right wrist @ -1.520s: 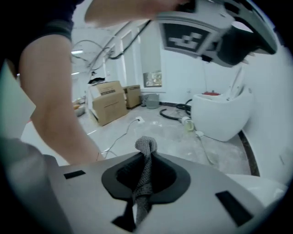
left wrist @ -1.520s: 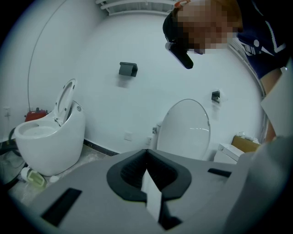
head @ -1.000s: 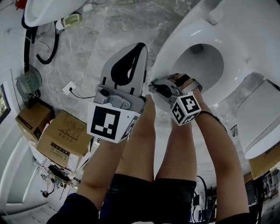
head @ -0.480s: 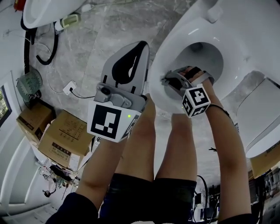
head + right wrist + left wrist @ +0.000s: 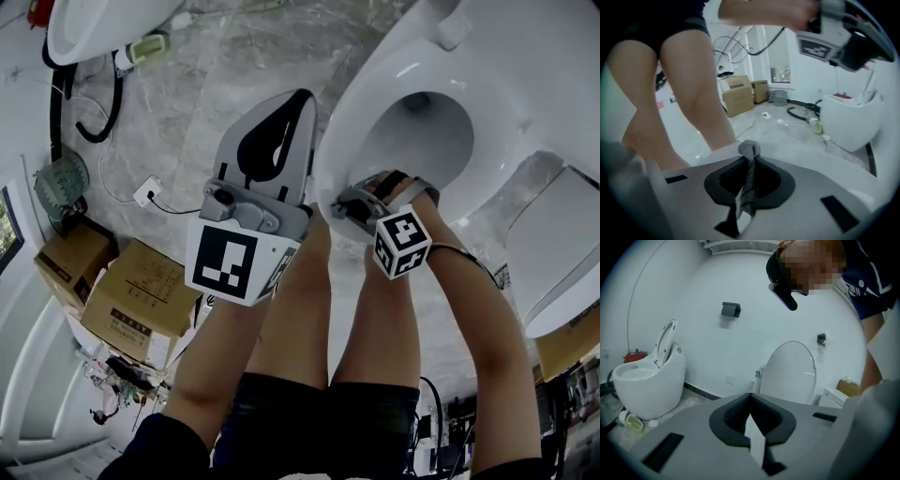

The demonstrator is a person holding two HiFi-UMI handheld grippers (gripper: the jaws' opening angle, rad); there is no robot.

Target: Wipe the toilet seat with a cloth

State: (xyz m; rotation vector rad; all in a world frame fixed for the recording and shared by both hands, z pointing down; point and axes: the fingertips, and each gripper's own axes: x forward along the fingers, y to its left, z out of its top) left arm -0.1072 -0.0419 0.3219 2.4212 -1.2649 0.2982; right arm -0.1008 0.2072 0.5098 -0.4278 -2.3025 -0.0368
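Wiping is judged unfinished: a grey cloth is clamped by the right gripper at the toilet seat's near rim. The left gripper is closed, empty.

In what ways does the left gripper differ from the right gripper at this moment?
The left gripper has its fingers together with nothing between them; the right gripper has its fingers shut on a grey cloth. The left gripper is held off the toilet seat, to one side of it; the right gripper is at its front rim. Both are shut.
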